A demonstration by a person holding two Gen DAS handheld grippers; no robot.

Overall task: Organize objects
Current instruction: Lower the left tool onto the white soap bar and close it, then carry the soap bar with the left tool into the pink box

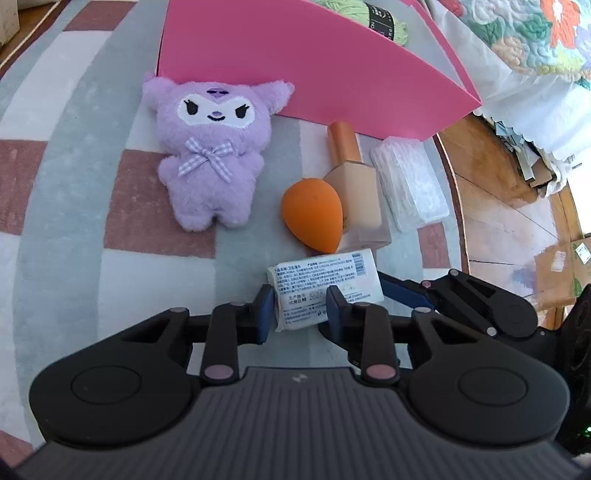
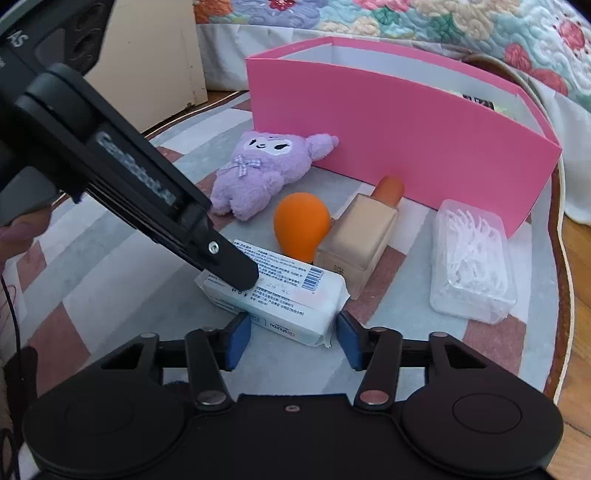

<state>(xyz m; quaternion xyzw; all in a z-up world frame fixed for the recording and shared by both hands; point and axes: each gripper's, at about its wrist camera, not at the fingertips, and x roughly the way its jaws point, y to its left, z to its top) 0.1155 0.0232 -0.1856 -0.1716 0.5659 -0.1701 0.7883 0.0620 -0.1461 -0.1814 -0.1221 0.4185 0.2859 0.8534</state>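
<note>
Setting: home bedroom, domestic. Evidence: floral quilted bedspread (image 2: pixel 424 22) w/ white scalloped bed skirt (image 1: pixel 524 122) along one side; checked pink/grey/white rug (image 1: pixel 74 184) over wood floor (image 1: pixel 491 192); cardboard boxes (image 1: pixel 557 273) on floor; plush toy (image 1: pixel 210 155), cosmetics bottle (image 2: pixel 354 240) on rug.

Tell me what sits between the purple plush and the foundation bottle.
The orange makeup sponge lies between the purple plush and the foundation bottle, touching or nearly touching the bottle. Both wrist views show it.
</note>
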